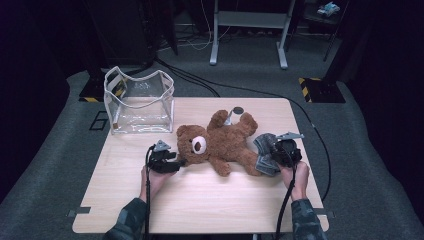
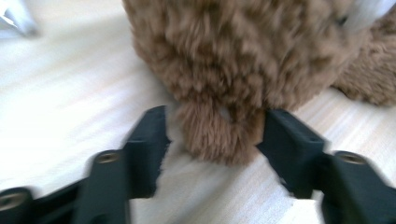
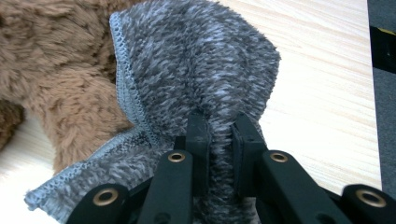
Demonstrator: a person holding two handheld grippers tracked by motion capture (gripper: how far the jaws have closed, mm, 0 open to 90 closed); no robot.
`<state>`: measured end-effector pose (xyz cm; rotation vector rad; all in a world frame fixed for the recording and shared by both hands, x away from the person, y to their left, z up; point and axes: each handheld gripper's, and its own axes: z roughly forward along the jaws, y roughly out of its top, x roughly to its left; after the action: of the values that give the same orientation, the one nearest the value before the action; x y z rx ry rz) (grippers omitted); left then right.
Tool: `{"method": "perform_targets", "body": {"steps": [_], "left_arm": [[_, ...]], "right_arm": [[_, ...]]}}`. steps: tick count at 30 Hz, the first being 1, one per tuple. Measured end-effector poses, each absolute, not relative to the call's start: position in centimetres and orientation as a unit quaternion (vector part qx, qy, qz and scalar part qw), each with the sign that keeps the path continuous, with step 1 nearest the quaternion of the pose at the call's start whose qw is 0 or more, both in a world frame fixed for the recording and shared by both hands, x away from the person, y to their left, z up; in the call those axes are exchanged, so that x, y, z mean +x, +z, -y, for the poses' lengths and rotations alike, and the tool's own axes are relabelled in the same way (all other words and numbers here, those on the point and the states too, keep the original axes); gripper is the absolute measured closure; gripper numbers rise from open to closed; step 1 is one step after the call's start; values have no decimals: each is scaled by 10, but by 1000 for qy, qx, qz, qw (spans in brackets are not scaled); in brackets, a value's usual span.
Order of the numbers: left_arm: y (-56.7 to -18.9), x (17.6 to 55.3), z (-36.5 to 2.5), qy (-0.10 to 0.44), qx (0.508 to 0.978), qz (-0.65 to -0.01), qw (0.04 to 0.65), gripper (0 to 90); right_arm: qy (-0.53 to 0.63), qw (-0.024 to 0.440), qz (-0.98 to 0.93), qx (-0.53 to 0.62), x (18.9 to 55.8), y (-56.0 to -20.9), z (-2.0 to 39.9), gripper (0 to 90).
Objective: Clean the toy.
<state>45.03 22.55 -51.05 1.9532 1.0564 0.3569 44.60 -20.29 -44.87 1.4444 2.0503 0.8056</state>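
While the right gripper is clamping a fold of the soft grey fleece cloth, the released left gripper is straddling the teddy bear's limp, light ear on the counter.

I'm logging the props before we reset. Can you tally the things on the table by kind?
Teddy bear: 1
Grey fuzzy cloth: 1
Clear bag: 1
Small grey-capped item behind the bear, too small to identify: 1
Total: 4
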Motion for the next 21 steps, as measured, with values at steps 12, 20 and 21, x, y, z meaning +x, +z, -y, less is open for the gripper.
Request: {"method": "perform_targets", "body": {"steps": [12, 20, 21], "left_arm": [[-459, 456, -195, 193, 792, -352, 460, 255], [-458, 481, -188, 172, 802, -361, 445, 249], [-457, 484, -189, 173, 801, -362, 444, 249]], "right_arm": [[310, 253, -750, 527, 445, -442, 200, 798], [321, 251, -746, 527, 445, -440, 199, 796], [323, 253, -745, 526, 445, -439, 199, 795]]}}
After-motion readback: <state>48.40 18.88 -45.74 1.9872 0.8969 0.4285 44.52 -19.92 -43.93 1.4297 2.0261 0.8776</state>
